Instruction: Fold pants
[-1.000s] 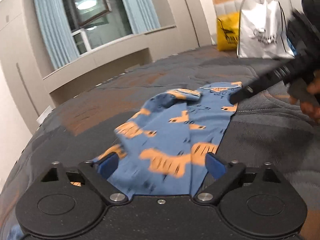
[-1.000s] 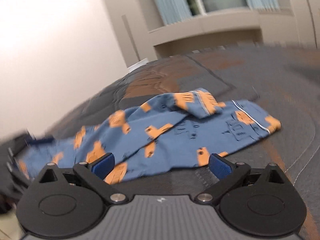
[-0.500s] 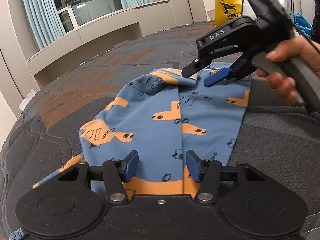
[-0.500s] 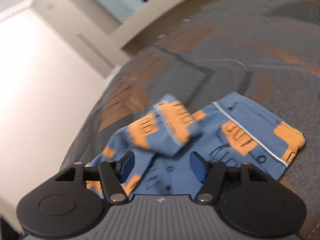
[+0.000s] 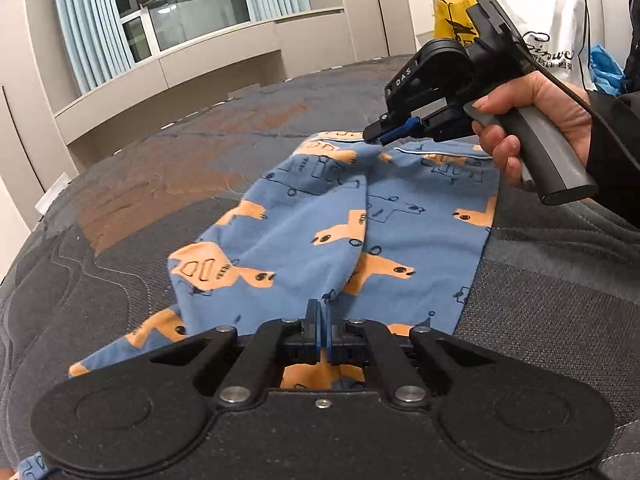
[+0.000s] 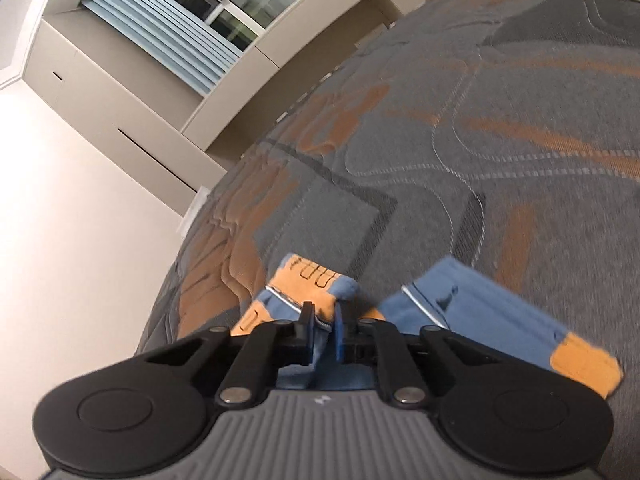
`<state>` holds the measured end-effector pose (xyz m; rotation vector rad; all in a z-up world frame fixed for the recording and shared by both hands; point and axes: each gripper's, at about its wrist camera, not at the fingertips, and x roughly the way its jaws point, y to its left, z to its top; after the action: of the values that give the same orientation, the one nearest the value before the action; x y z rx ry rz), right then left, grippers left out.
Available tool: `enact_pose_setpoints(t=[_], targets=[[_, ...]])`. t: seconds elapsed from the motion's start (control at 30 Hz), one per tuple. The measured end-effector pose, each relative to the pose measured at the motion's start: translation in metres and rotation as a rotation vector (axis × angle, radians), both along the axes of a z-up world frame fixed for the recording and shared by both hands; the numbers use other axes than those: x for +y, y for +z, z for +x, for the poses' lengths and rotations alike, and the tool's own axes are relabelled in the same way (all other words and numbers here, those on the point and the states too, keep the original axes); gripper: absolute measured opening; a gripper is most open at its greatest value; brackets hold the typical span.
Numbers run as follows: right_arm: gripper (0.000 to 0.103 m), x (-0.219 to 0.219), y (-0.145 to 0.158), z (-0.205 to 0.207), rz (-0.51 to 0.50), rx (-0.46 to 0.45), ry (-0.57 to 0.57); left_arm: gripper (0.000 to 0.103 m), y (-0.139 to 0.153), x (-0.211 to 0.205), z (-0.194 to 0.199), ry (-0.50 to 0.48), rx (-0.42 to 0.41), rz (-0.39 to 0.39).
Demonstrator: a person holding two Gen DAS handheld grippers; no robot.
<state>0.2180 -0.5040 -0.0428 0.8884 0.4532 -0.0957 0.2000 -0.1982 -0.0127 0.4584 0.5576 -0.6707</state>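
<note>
Blue pants [image 5: 320,216] with orange vehicle print lie rumpled on the grey-and-brown quilted mattress [image 5: 160,184], 1 leg lapped partly over the other, white-piped hem end away from the left camera. Judged: thin soft knit, light, limp, no stiffness, so it drapes and sags from any pinch point; not slippery, not fragile. Best holds look like hem and edge seams, where doubled cloth gives the pads more to bite.

Left gripper [image 5: 322,326]: jaws narrow, pinched shut on a ridge of the pants at the near end, cloth bunched up between the blue pads. Right gripper [image 6: 322,334]: jaws closing, already narrow, piped hem fabric between the pads and pressed. In the left view the right gripper [image 5: 386,132] sits at the far hem, held by a hand [image 5: 536,120] in a dark sleeve.

Beyond: white bag [image 5: 556,20] and yellow bag [image 5: 452,16] by the headboard, curtained window [image 5: 180,8] behind.
</note>
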Motion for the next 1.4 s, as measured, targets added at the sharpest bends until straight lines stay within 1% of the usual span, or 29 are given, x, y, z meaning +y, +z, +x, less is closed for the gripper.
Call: enact_pose_setpoints(t=[0.1, 0.17, 0.27, 0.4, 0.47, 0.5, 0.57, 0.63, 0.73, 0.87, 1.0, 1.1, 1.17, 1.23, 1.3, 1.33, 1.37, 1.4], targets=[[0.007, 0.0, 0.01, -0.001, -0.02, -0.012, -0.002, 0.001, 0.004, 0.004, 0.0, 0.012, -0.004, -0.014], [0.007, -0.001, 0.018, -0.004, -0.039, -0.038, 0.002, 0.001, 0.01, 0.008, -0.002, 0.022, -0.015, -0.04], [0.006, -0.004, 0.039, -0.014, -0.088, -0.086, 0.005, 0.001, 0.026, 0.015, -0.011, 0.017, -0.064, -0.085], [0.007, -0.011, 0.064, -0.04, -0.183, -0.123, -0.004, 0.001, 0.041, 0.019, -0.026, -0.036, -0.079, -0.128], [0.007, -0.016, 0.068, -0.06, -0.227, -0.113, -0.008, 0.001, 0.039, 0.013, -0.035, -0.076, -0.074, -0.116], [0.007, -0.018, 0.066, -0.068, -0.245, -0.1, -0.008, 0.001, 0.036, 0.008, -0.038, -0.093, -0.067, -0.105], [0.007, -0.017, 0.058, -0.081, -0.288, -0.043, -0.007, 0.001, 0.024, -0.001, -0.043, -0.121, -0.059, -0.07], [0.007, -0.017, 0.046, -0.093, -0.316, 0.017, -0.001, 0.001, 0.011, -0.008, -0.044, -0.127, -0.039, -0.043], [0.007, -0.02, 0.028, -0.107, -0.294, 0.064, 0.001, 0.001, -0.003, -0.015, -0.042, -0.121, 0.006, -0.023], [0.007, -0.016, 0.018, -0.116, -0.283, 0.083, 0.011, 0.001, -0.007, -0.016, -0.043, -0.119, 0.004, -0.007], [0.007, -0.008, 0.02, -0.121, -0.331, 0.075, 0.015, 0.002, -0.009, -0.015, -0.041, -0.117, 0.0, 0.002], [0.007, -0.006, 0.018, -0.117, -0.365, 0.09, 0.014, 0.003, -0.01, -0.015, -0.04, -0.107, -0.011, -0.004], [0.007, -0.001, 0.019, -0.115, -0.415, 0.084, 0.013, 0.005, -0.01, -0.014, -0.043, -0.101, -0.009, -0.02], [0.007, 0.001, 0.021, -0.111, -0.463, 0.09, 0.017, 0.016, -0.009, -0.012, -0.043, -0.089, -0.01, -0.031], [0.01, 0.003, 0.019, -0.106, -0.494, 0.114, 0.026, 0.027, -0.009, -0.008, -0.044, -0.076, -0.005, -0.041], [0.014, 0.005, 0.017, -0.102, -0.501, 0.14, 0.036, 0.035, -0.007, -0.004, -0.044, -0.07, 0.002, -0.052], [0.023, 0.005, 0.015, -0.1, -0.512, 0.161, 0.047, 0.043, -0.004, 0.0, -0.046, -0.064, 0.006, -0.067], [0.032, 0.004, 0.013, -0.1, -0.533, 0.17, 0.049, 0.047, -0.001, 0.005, -0.047, -0.054, 0.004, -0.083]])
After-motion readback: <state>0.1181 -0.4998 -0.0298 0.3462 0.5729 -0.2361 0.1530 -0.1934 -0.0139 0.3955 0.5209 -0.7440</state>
